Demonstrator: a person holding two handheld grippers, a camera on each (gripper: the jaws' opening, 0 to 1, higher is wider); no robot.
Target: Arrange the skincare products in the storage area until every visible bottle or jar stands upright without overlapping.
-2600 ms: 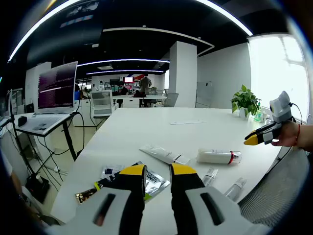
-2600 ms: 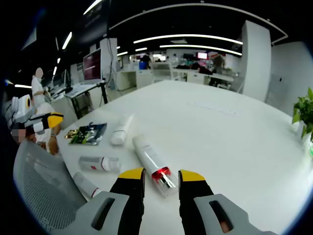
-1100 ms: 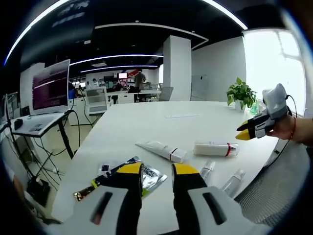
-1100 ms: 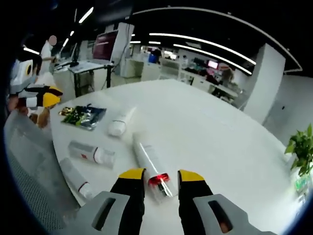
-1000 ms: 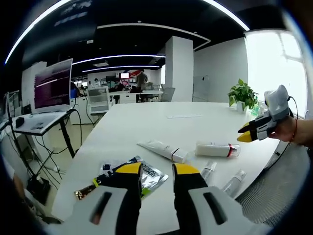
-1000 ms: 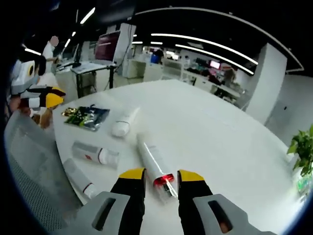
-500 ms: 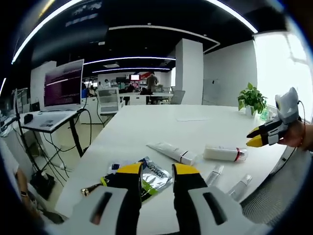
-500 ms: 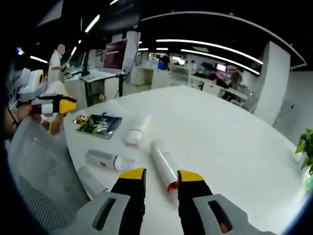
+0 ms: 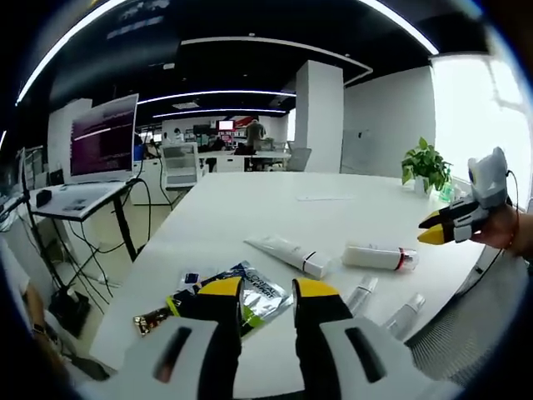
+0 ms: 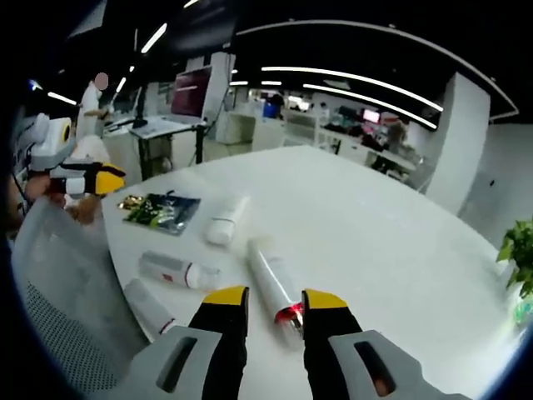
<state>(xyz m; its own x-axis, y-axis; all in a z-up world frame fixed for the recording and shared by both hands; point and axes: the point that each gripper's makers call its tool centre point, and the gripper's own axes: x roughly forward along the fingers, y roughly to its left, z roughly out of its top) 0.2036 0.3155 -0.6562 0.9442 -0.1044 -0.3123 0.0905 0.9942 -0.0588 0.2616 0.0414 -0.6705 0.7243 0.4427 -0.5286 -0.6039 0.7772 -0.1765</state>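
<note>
Right gripper view: we list our right gripper [image 10: 263, 300], jaws spread, empty, poised over the red-collared end of a white bottle [image 10: 268, 278] lying flat on the white table [image 10: 391, 242]. Beside it lie a tube [image 10: 226, 221], two clear bottles [image 10: 176, 270] and a foil sachet [image 10: 161, 209]. Left gripper view: our left gripper [image 9: 267, 289], jaws spread, empty, above the sachet [image 9: 250, 296]; all products lie down.

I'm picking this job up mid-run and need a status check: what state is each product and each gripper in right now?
White bottle with red band: lying flat, cap end between the right gripper's open jaws.
White tube: lying flat.
Two small clear bottles: lying flat.
Foil sachets: flat on the table.
Left gripper: open, empty.
Right gripper: open, not gripping.
</note>
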